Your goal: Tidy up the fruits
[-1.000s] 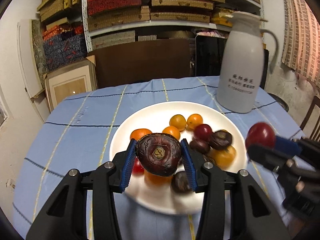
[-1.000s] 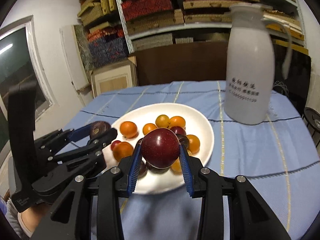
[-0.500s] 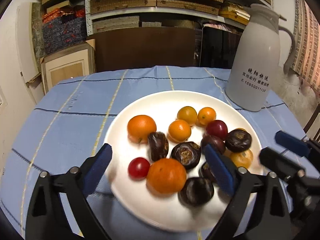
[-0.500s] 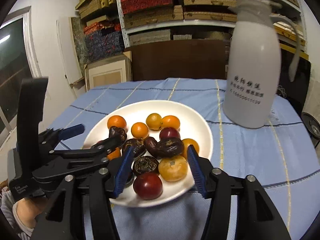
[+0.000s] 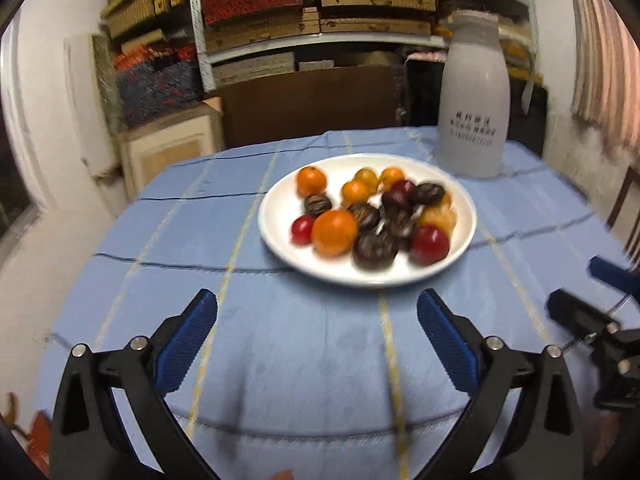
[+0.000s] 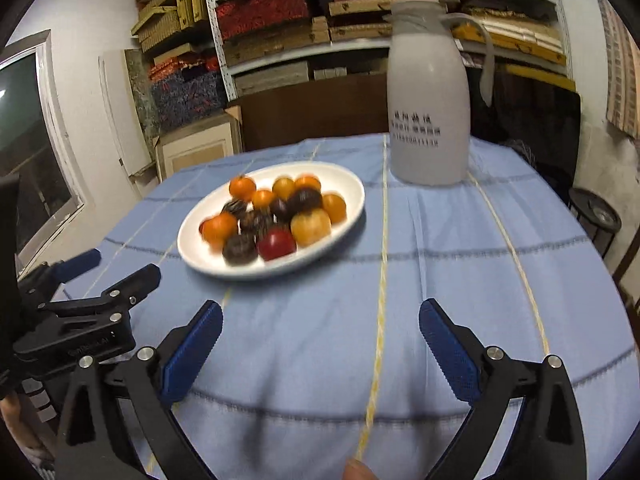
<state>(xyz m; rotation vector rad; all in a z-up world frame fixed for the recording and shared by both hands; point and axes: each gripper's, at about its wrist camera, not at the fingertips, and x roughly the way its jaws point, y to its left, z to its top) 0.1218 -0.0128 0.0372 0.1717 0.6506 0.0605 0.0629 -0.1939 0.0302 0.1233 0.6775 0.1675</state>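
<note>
— Where is the fruit?

— All of it lies on the white plate [image 5: 276,236], which sits on the blue checked tablecloth [image 5: 304,360] ahead of me. Nearest my left side there is a big orange [image 5: 334,232] with a small red fruit [image 5: 302,229] touching it on the outer side. A dark wrinkled fruit [image 5: 374,249] lies at the near edge, and a red plum [image 5: 430,245] is just beside that. Smaller oranges sit along the far half of the plate; one orange [image 5: 311,180] lies a little apart from the heap, toward the far left. The rest is a blurred cluster of dark and yellow-orange pieces I cannot separate.

— And your jaws?

— Both pairs stand wide apart with nothing between them. My left gripper [image 5: 317,340] hangs over bare cloth, short of the plate. My right gripper [image 6: 321,346] is over the cloth too, and from there the plate lies ahead and to the left.

— Anything else on the table?

— A tall white thermos jug [image 6: 429,100] with dark lettering stands upright beyond the plate, near its far right rim but not touching. Behind the table are shelves [image 6: 360,12] stacked with flat boxes.
</note>
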